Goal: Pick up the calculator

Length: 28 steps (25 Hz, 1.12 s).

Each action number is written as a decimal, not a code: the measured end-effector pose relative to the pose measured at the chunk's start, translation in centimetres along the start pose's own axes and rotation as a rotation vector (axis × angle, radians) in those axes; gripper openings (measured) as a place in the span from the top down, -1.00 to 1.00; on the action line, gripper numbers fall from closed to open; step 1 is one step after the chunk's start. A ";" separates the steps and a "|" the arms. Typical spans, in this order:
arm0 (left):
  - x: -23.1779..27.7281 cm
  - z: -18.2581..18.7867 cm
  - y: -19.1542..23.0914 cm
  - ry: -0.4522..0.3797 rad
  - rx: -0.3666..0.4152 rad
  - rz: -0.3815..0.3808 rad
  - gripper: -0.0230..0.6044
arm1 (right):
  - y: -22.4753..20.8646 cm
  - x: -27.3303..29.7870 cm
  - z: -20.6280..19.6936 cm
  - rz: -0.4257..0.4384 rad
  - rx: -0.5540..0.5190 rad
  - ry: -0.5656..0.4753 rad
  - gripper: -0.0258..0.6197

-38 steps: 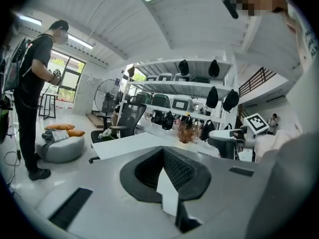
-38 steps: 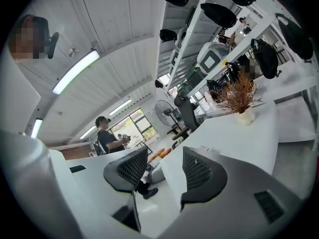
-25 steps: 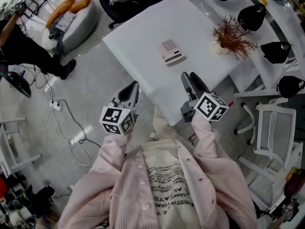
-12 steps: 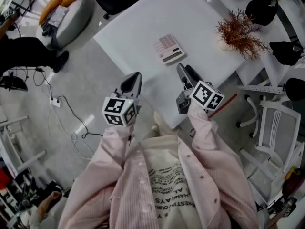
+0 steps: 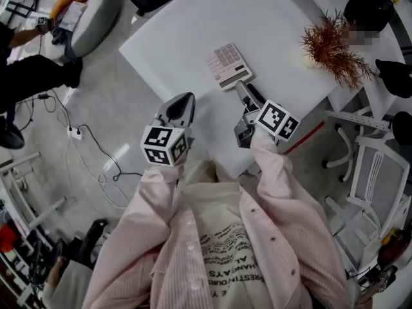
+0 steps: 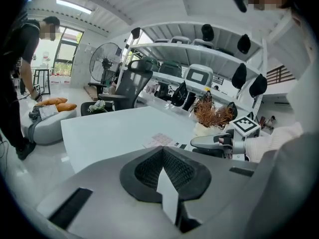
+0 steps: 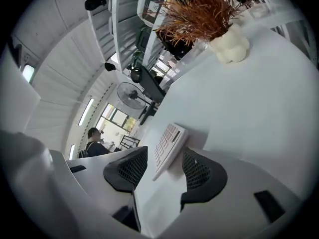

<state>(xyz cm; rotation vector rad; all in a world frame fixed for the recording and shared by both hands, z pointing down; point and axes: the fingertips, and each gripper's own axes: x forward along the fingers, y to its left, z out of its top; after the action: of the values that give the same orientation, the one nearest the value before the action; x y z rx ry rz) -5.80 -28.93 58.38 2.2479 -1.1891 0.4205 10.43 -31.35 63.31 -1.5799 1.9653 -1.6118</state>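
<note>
The calculator (image 5: 226, 65) is white-pink and lies flat on the white table (image 5: 193, 24), keys up. My right gripper (image 5: 243, 90) is open and low over the table, its tips at the calculator's near end. In the right gripper view the calculator (image 7: 167, 146) reaches into the gap between the two black pads (image 7: 202, 173), with space on both sides. My left gripper (image 5: 183, 102) hovers over the table's near edge, left of the calculator, with its jaws shut on nothing. The left gripper view shows the calculator (image 6: 162, 140) ahead and the right gripper (image 6: 214, 143) beside it.
A dried reddish plant (image 5: 328, 44) in a pale pot stands at the table's right part. Black caps (image 5: 393, 76) and a white chair (image 5: 373, 166) are to the right. On the floor at left are a cable with a socket strip (image 5: 76, 134) and a person in black (image 5: 26, 76).
Both grippers have moved forward over the table toward the calculator. The right gripper's tips have come up to the calculator's near end.
</note>
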 end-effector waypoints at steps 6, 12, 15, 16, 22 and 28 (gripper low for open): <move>1.7 -0.7 0.7 0.036 -0.033 -0.003 0.92 | -0.6 2.0 -0.5 -0.022 0.041 0.041 0.34; 3.1 -1.0 1.1 0.061 -0.041 -0.030 0.92 | -0.8 3.5 -0.9 -0.024 0.072 0.058 0.34; 3.8 -1.4 1.0 0.076 -0.044 -0.053 0.92 | -1.0 4.1 -0.9 -0.028 0.094 0.057 0.34; 3.9 -1.6 1.0 0.083 -0.043 -0.061 0.92 | -1.0 4.3 -1.0 -0.029 0.108 0.056 0.34; 5.4 -1.7 1.1 0.102 -0.015 -0.108 0.92 | -1.0 5.6 -1.2 -0.024 0.152 0.058 0.34; 6.4 -1.2 1.1 0.108 0.006 -0.148 0.92 | -1.3 5.9 -1.3 -0.035 0.189 0.086 0.35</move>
<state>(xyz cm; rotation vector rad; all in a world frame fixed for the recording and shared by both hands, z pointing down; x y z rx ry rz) -3.16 -32.94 62.92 2.2692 -0.9609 0.4803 7.79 -34.96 67.62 -1.5048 1.7716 -1.8479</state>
